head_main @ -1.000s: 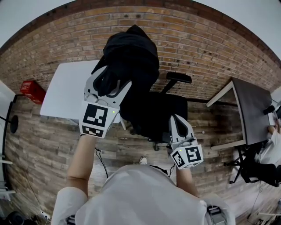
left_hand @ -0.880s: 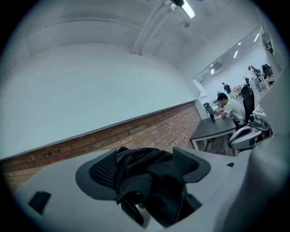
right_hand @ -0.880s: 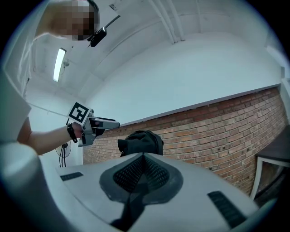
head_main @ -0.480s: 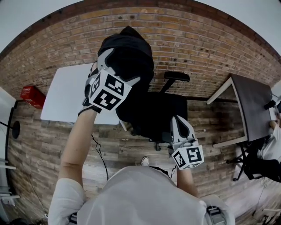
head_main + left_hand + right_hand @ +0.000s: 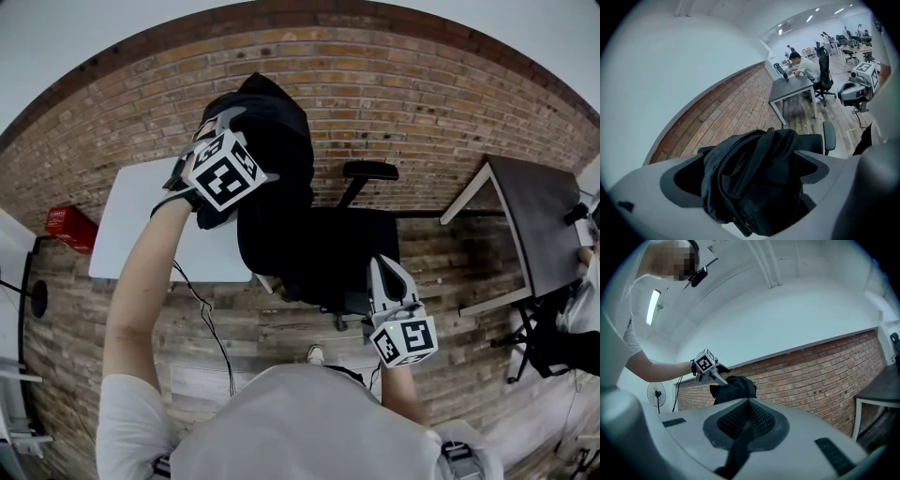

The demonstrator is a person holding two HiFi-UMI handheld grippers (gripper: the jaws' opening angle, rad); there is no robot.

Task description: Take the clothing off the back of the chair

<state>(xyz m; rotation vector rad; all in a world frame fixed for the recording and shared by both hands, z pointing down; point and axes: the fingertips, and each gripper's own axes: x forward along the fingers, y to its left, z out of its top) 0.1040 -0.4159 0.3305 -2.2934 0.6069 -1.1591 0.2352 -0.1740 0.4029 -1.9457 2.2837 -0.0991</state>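
A black garment [image 5: 272,131] hangs bunched over the back of a black office chair [image 5: 337,253] in front of the brick wall. My left gripper [image 5: 228,129] is up at the garment's top left side. In the left gripper view its jaws [image 5: 750,187] are wide and still opening, with the bunched cloth [image 5: 754,178] lying between them and a gap beside the left pad. The right gripper [image 5: 382,274] hovers low over the seat's near right edge, its fingers together and nothing in them. The right gripper view looks across at the garment [image 5: 738,387] and the left gripper [image 5: 723,378].
A white table [image 5: 141,216] stands left of the chair, with a red box [image 5: 70,202] beyond it. A dark table [image 5: 539,234] is at the right. A cable [image 5: 211,328] runs over the wooden floor. A fan [image 5: 656,392] stands far left.
My left gripper has moved up and away along the garment toward its top, rolled over, and its jaws have spread wider. The right gripper has barely shifted.
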